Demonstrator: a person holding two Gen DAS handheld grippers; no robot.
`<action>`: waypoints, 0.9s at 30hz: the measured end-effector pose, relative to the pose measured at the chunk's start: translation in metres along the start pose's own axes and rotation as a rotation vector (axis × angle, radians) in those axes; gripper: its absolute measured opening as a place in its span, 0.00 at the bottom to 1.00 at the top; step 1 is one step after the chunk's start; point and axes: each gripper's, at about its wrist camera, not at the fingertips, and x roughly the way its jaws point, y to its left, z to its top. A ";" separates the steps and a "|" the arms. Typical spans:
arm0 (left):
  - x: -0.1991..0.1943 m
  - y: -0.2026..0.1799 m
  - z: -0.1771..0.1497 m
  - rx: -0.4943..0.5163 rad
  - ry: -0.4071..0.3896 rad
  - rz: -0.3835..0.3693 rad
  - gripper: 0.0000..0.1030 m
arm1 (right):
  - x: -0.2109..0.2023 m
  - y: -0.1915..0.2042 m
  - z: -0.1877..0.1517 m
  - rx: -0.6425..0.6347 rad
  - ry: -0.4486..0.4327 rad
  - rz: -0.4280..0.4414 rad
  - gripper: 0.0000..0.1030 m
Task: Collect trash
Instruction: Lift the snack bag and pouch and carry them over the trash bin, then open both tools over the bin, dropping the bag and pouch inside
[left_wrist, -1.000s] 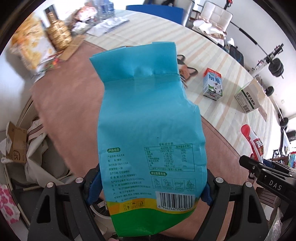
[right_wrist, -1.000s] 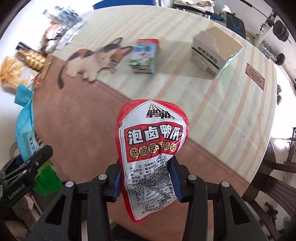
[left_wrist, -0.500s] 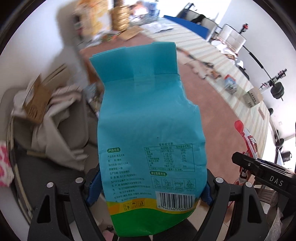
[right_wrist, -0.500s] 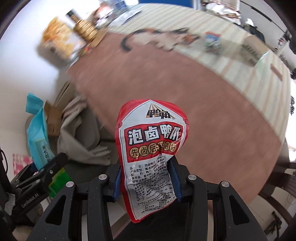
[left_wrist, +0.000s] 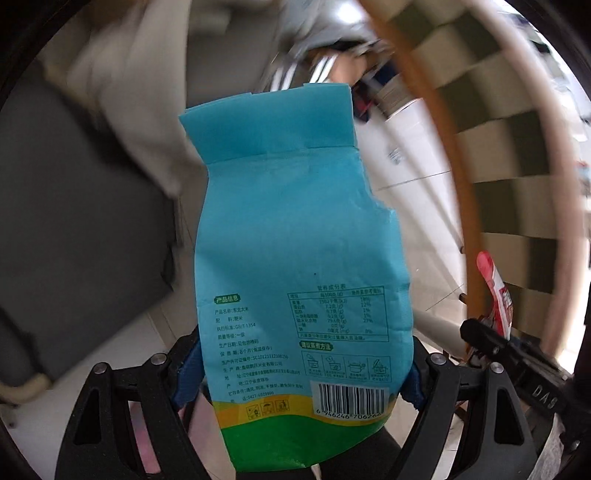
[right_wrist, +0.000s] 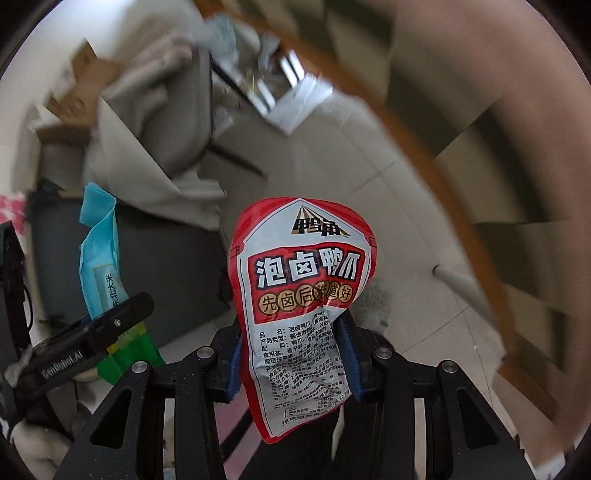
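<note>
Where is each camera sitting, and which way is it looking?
Left wrist: on the left gripper, looking down along its fingers at the blue rice bag it grips, floor behind; no hand shows.
Right wrist: on the right gripper, looking down at the red snack pouch it grips; no hand shows.
Shared: each view catches the other gripper and its bag at its edge, plus the striped table rim.

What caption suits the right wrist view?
Right gripper clamps a red snack packet above the floor; left gripper's blue bag alongside.
</note>
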 end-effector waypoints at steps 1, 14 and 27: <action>0.020 0.010 0.002 -0.023 0.021 -0.023 0.80 | 0.023 0.000 0.001 -0.005 0.018 0.009 0.44; 0.195 0.109 0.017 -0.213 0.098 -0.012 0.97 | 0.265 -0.003 0.017 -0.064 0.180 0.106 0.55; 0.166 0.120 0.002 -0.200 -0.006 0.181 0.97 | 0.254 0.017 0.020 -0.198 0.093 -0.073 0.97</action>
